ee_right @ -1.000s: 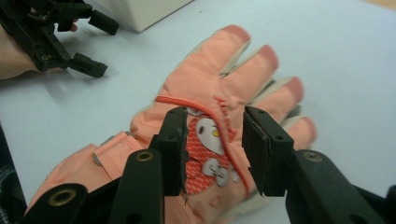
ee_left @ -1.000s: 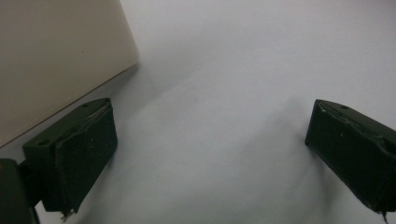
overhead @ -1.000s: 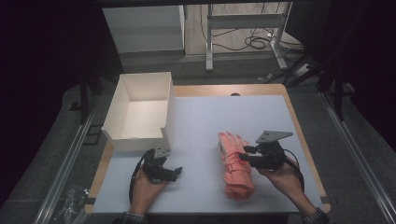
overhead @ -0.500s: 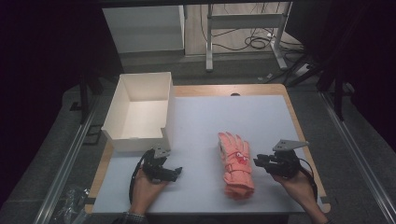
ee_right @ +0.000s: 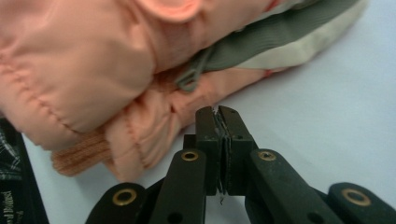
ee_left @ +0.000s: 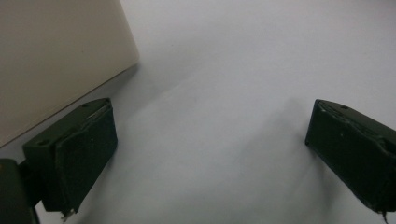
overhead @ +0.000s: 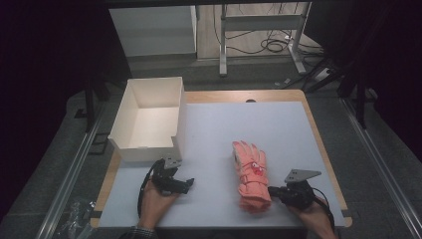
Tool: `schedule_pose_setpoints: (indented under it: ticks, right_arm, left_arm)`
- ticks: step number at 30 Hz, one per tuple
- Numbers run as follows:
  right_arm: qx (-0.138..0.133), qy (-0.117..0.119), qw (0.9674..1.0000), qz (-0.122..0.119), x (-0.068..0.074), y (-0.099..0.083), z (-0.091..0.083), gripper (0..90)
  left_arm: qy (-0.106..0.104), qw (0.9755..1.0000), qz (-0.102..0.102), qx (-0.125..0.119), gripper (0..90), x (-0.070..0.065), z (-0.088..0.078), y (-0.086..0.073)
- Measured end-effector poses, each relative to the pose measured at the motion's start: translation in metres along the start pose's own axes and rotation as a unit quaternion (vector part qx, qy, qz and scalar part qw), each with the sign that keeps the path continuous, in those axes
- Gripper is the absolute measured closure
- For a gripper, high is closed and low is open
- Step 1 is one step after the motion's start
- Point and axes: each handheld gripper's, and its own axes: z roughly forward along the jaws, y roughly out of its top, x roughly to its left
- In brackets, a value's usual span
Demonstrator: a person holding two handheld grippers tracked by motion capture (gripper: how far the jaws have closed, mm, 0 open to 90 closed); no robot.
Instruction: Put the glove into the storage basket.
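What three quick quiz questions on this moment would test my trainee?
1. True or false: the right gripper has its jaws pressed together with nothing between them.
2. Where does the white box stand? A) far left of the table B) near right corner C) on the pink glove
3. How do the jaws of the left gripper stand?

Key: 1. True; they have just been closing, beside the glove's cuff. 2. A. 3. Wide apart, over bare table.
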Motion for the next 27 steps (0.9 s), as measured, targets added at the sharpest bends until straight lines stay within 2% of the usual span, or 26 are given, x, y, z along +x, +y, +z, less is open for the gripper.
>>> schedule_pose_setpoints:
  ticks: [2, 14, 27]
  right_arm:
    - [0.002, -0.004, 1.0, -0.004, 0.003, 0.001, 0.004, 86.9]
    - [-0.001, 0.02, 0.9998, -0.002, 0.01, 0.009, 0.019, 86.9]
    - [-0.005, 0.02, 0.9998, 0.006, 0.017, 0.025, 0.041, 87.5]
  left_arm:
    - [0.0, 1.0, 0.0, 0.0, 2.1, 0.0, 0.0, 0.0]
    - [0.0, 1.0, 0.0, 0.0, 2.1, 0.0, 0.0, 0.0]
    - [0.0, 1.0, 0.0, 0.0, 2.1, 0.0, 0.0, 0.0]
